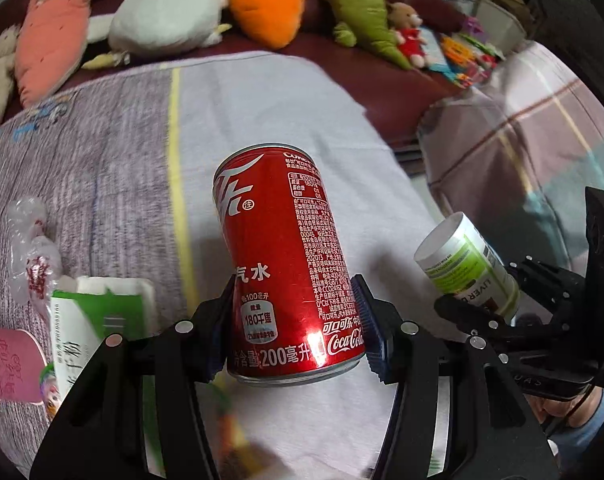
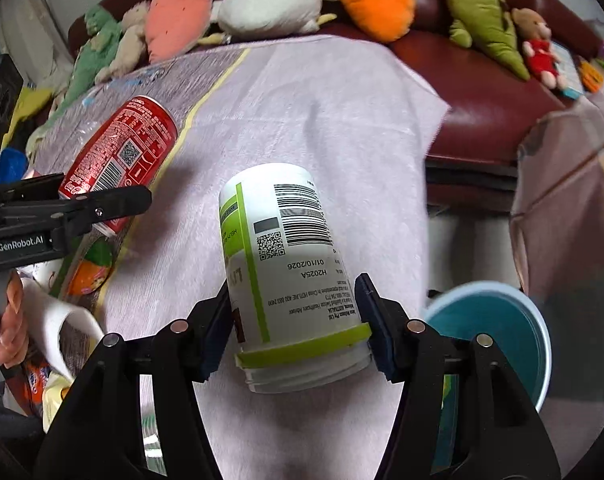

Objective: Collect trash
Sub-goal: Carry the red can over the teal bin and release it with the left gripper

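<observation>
My left gripper (image 1: 296, 328) is shut on a red Coca-Cola can (image 1: 286, 256), held above the cloth-covered table (image 1: 262, 112). The can also shows in the right wrist view (image 2: 122, 148), clamped in the left gripper (image 2: 102, 208) at the left. My right gripper (image 2: 296, 332) is shut on a white bottle with a green label (image 2: 290, 264), mouth toward the camera, held above the table. The bottle also shows in the left wrist view (image 1: 468, 266), held by the right gripper (image 1: 482, 312) at the right.
A blue bin (image 2: 498, 340) sits below the table's right edge. Crumpled plastic (image 1: 32, 248), a green-white carton (image 1: 98, 316) and a pink cup (image 1: 10, 364) lie on the table's left. Plush toys (image 1: 170, 16) line the dark red sofa (image 1: 382, 76) behind.
</observation>
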